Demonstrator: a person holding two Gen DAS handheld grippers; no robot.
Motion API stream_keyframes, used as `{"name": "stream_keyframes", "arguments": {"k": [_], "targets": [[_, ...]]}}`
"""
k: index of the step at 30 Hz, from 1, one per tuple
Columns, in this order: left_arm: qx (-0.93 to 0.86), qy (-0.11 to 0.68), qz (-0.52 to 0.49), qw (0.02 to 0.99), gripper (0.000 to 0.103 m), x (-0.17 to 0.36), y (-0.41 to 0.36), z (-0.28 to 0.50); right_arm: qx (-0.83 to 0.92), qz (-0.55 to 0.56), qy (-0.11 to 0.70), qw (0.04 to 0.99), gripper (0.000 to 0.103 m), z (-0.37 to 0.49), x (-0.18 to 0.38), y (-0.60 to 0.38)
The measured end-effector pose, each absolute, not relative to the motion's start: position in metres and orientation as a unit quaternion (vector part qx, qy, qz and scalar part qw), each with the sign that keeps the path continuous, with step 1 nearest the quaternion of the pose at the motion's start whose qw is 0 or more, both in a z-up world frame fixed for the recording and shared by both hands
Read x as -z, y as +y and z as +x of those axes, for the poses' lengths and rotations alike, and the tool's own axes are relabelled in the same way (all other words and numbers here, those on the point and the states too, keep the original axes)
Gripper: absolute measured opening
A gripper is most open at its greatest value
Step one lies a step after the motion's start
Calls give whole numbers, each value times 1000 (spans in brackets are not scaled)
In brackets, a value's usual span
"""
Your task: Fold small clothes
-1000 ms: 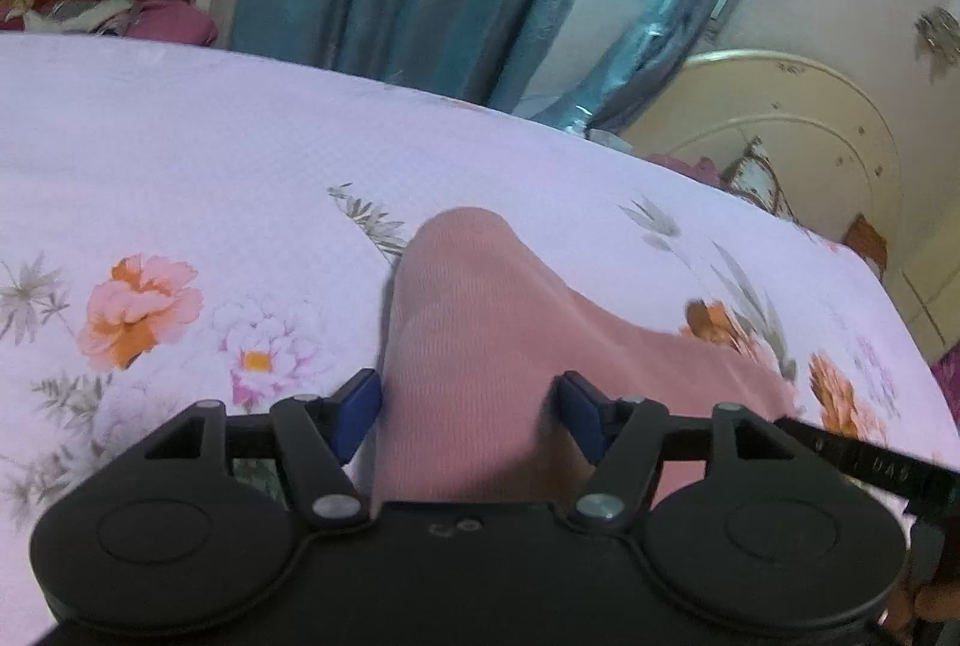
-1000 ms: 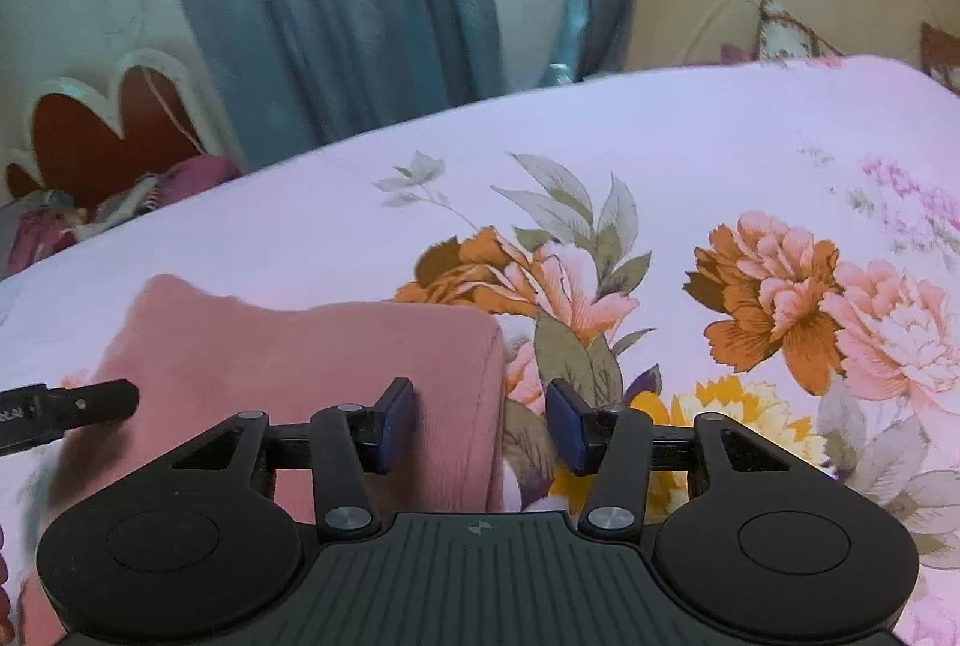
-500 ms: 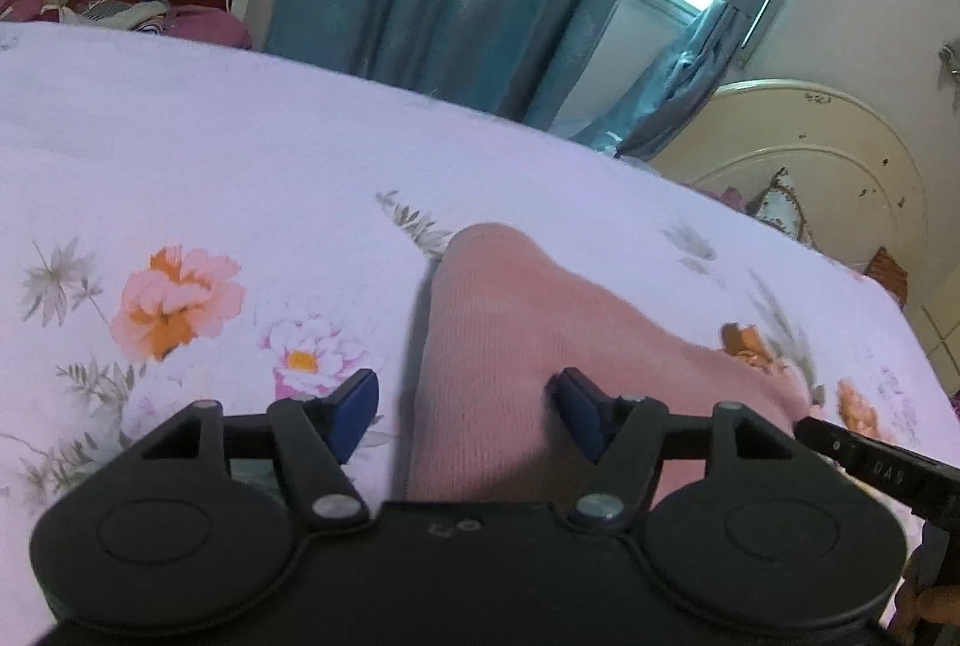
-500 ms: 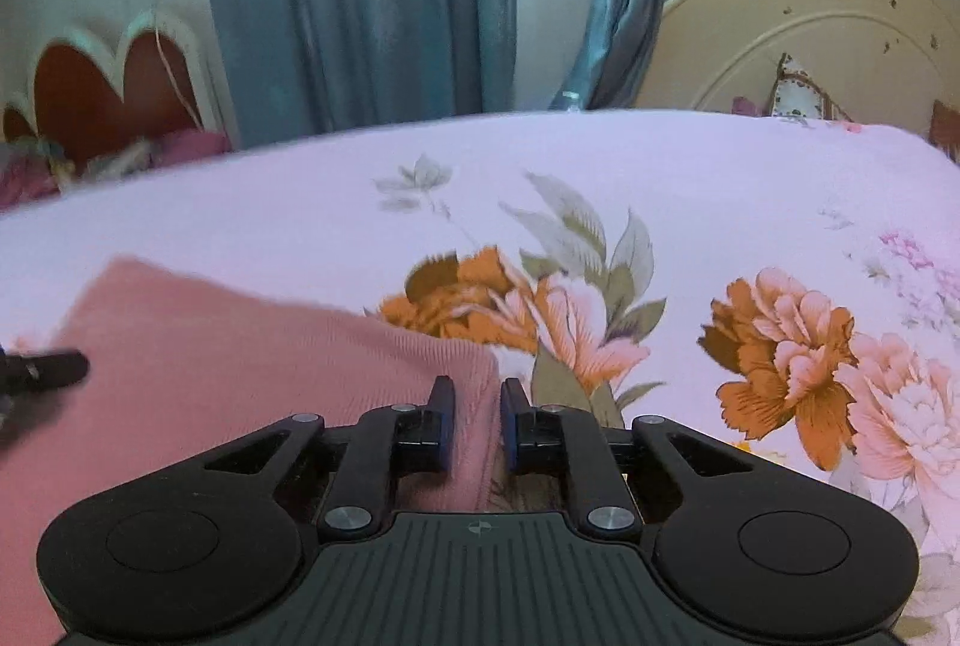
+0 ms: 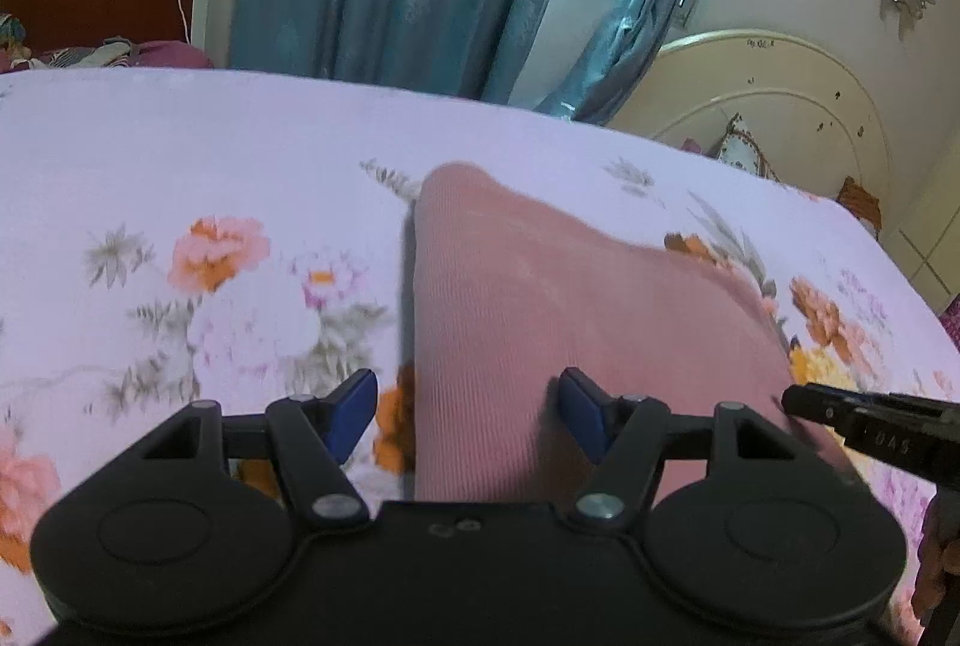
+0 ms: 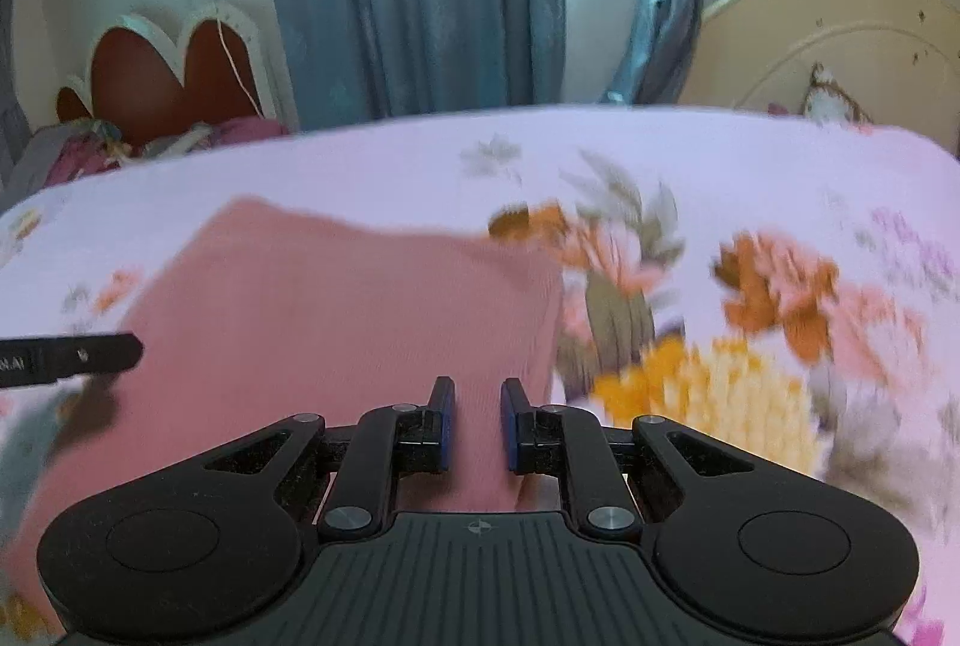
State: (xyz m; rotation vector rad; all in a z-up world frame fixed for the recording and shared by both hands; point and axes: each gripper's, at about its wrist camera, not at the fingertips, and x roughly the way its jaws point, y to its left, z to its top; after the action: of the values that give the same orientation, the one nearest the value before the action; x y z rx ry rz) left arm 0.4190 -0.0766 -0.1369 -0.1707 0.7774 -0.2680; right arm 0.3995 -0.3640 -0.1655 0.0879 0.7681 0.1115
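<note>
Folding step: right gripper (image 6: 477, 421) jaws pinch the pink garment (image 6: 336, 310) at its three-o'clock edge; left gripper (image 5: 465, 409) gapes open, must close before lifting.

Garment (image 5: 540, 298): one piece, dusty pink, fine ribbed knit. Seen also in the right wrist view (image 6: 336, 310). Lies on the bed (image 5: 180, 153), on a floral sheet. Outline roughly rectangular; surface smooth, no large wrinkles. Far left corner rounded and slightly raised from the sheet, casting a shadow along the left edge. Far edge runs straight across to the far right corner, which lies over an orange flower print. Near part rises toward the cameras and passes out of view. Type of garment cannot be told; no sleeves or openings visible.
</note>
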Motion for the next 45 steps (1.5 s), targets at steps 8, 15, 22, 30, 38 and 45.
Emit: {"name": "stream_keyframes", "arguments": {"k": [8, 15, 22, 30, 38, 45], "targets": [[123, 378, -78, 914, 67, 137, -77, 414, -45, 60, 382, 921, 15, 393, 157, -373], [144, 388, -70, 907, 67, 131, -74, 387, -66, 47, 385, 919, 15, 344, 146, -362], [149, 400, -78, 901, 69, 135, -76, 371, -47, 56, 415, 907, 36, 313, 162, -365], [148, 411, -79, 896, 73, 141, -78, 379, -31, 135, 418, 898, 36, 309, 174, -381], [167, 412, -71, 893, 76, 142, -74, 382, 13, 149, 417, 896, 36, 305, 173, -372], [182, 421, -56, 887, 77, 139, -75, 388, 31, 159, 438, 884, 47, 310, 167, -372]]}}
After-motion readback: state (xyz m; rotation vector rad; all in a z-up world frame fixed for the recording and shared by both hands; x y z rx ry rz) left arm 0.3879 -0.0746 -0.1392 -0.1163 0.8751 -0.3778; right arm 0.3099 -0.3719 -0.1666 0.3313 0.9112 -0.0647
